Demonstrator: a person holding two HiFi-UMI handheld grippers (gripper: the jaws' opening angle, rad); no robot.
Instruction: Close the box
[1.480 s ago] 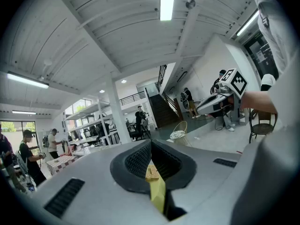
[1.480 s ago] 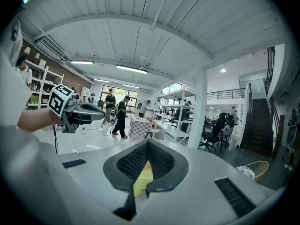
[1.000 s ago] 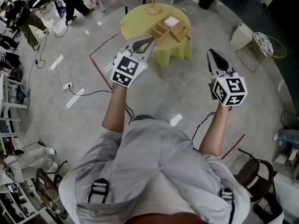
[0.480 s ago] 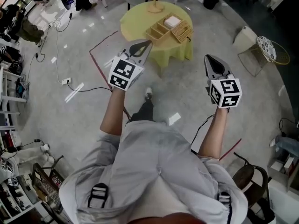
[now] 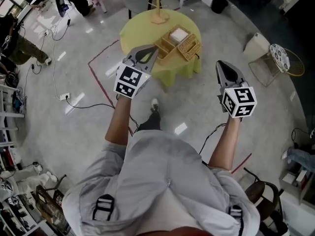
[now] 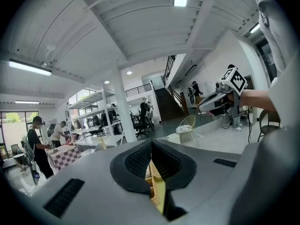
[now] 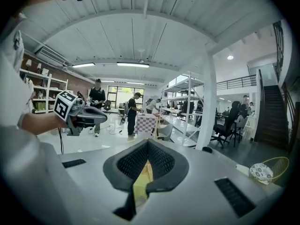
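Seen from above, a person in a pale grey shirt holds both forearms out in front; the left gripper is clenched, its two jaws pressed tip to tip with nothing between them; the right gripper is likewise clamped together and empty; both hang in the air above a grey concrete floor, well apart from each other; the left one points toward the near edge of a round table under a yellow cloth, while the right one points over bare floor just to the table's right; lines of red tape cross the floor near the table; on the tabletop, beyond both grippers and touched by neither, sits the wooden box, open, with divided compartments and a white item in one of them; its lid lies folded out on the right side; a slim wooden stand rises at the table's far edge; farther off, at the top left, other people stand among cables.
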